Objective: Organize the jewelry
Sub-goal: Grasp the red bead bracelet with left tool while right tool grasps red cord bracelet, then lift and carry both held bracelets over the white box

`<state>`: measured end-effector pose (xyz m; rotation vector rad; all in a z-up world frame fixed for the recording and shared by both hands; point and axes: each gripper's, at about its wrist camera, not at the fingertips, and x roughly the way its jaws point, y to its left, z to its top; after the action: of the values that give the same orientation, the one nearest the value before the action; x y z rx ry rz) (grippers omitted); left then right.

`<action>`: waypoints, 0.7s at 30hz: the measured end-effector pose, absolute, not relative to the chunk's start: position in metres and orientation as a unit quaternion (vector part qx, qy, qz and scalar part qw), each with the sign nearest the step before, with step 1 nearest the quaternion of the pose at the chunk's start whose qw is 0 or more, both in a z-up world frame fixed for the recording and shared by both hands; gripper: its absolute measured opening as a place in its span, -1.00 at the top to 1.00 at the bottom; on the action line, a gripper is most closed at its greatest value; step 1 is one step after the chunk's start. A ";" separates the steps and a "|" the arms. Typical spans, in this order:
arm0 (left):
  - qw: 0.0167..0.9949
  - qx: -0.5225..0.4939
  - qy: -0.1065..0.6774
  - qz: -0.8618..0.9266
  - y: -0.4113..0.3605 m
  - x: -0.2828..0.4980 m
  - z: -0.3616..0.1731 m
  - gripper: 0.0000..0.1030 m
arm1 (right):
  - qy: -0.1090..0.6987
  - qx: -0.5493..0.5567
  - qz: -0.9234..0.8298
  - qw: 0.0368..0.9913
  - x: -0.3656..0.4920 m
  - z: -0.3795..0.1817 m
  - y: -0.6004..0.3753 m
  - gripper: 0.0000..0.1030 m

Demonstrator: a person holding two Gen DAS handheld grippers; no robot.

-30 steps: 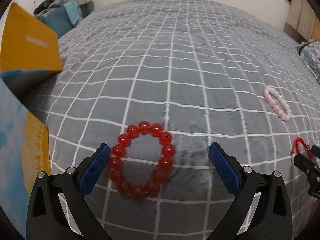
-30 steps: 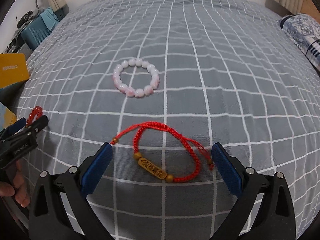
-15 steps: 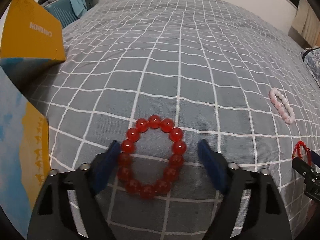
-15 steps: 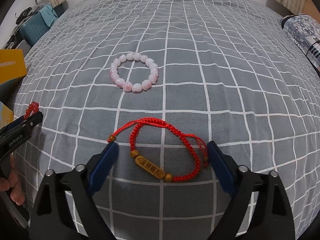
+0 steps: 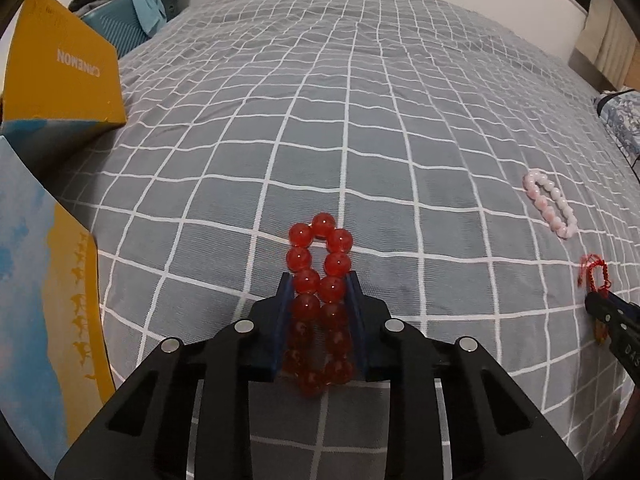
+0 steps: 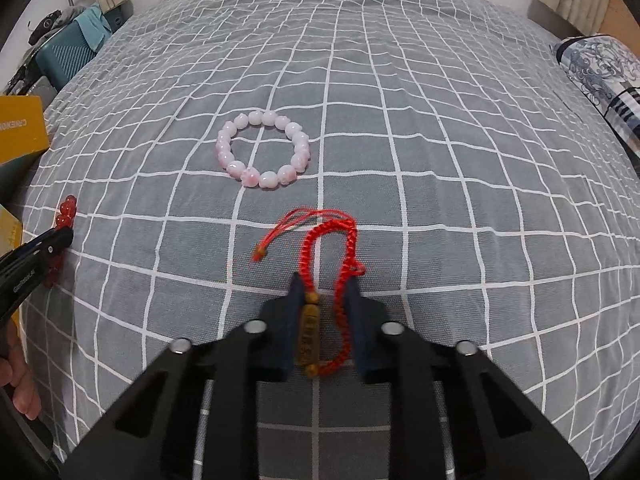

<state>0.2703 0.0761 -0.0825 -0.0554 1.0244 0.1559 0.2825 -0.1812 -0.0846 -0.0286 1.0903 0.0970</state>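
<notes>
My left gripper point(image 5: 319, 280) is shut on a red bead bracelet point(image 5: 320, 258), squeezed into a narrow oval on the grey checked bedspread; its far beads stick out past the fingertips. My right gripper point(image 6: 323, 282) is shut on a red braided cord bracelet point(image 6: 332, 240) with a gold tag point(image 6: 308, 334) between the jaws. A pink bead bracelet point(image 6: 264, 150) lies loose on the bed beyond the right gripper; it also shows in the left wrist view point(image 5: 552, 210). The left gripper point(image 6: 36, 256) shows at the left edge of the right wrist view.
A yellow box point(image 5: 60, 68) with blue sides stands at the left edge of the bed, with another yellow and blue panel point(image 5: 48, 308) nearer. A teal case point(image 6: 64, 56) sits beyond the bed at the far left. A patterned pillow point(image 6: 600, 68) lies at the right.
Both grippers went from wide open to shut. The left closed on the red bead bracelet, squeezing it flat. The right closed on the red cord bracelet, bunching it.
</notes>
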 end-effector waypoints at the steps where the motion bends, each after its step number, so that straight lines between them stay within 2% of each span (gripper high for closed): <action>1: 0.869 -0.026 0.489 0.073 0.075 0.270 -0.082 0.68 | 0.517 -0.011 0.044 0.855 0.282 -0.084 -0.182 0.75; 2: 0.870 -0.025 0.488 0.071 0.075 0.269 -0.081 0.75 | 0.516 -0.011 0.043 0.855 0.282 -0.083 -0.182 0.76; 21: 0.883 -0.042 0.465 0.039 0.067 0.258 -0.057 0.75 | 0.459 0.002 0.036 0.888 0.269 -0.047 -0.185 0.77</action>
<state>0.2580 0.0666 -0.0570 -0.0865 0.9682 0.0809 0.2691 -0.1853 -0.0474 0.0049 0.9541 0.0759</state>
